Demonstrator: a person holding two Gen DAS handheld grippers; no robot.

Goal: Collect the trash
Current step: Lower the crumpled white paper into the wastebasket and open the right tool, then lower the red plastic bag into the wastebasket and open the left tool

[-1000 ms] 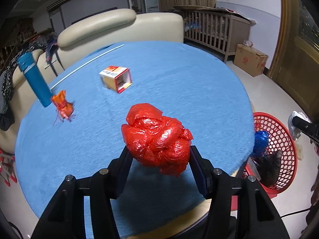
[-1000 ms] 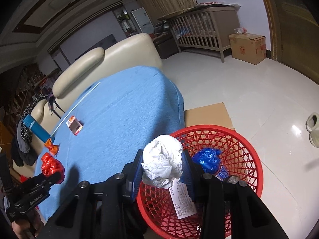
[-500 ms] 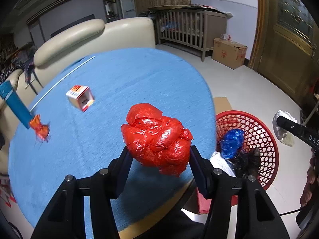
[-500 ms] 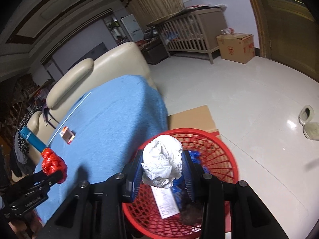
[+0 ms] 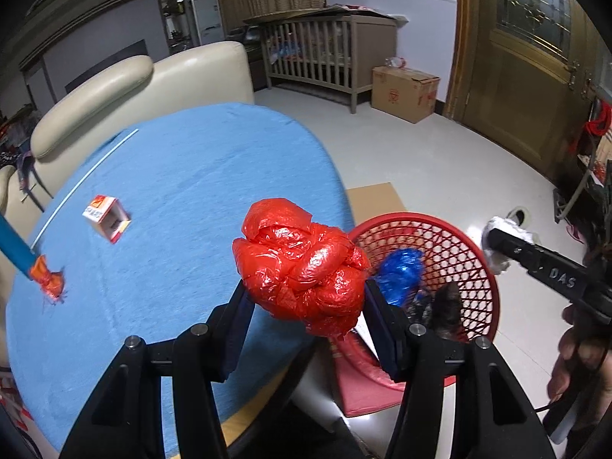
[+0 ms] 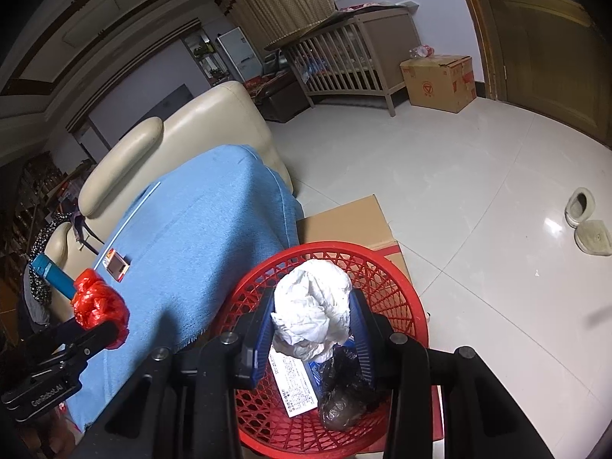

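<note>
Left gripper [image 5: 304, 290] clamps the crumpled red plastic bag [image 5: 300, 267], red basket [image 5: 478, 267] just right of it. Right gripper [image 6: 311, 323] clamps the white paper wad [image 6: 311, 313] directly above the basket.

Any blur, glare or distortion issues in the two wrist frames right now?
Left wrist: heavy fisheye bending, dark vignette corners; small box and orange scrap slightly smeared, red bag wad sharp with specular sheen. Right wrist: same barrel warp, glare patch on the floor tiles, paper wad crisp, dim upper left.
</note>
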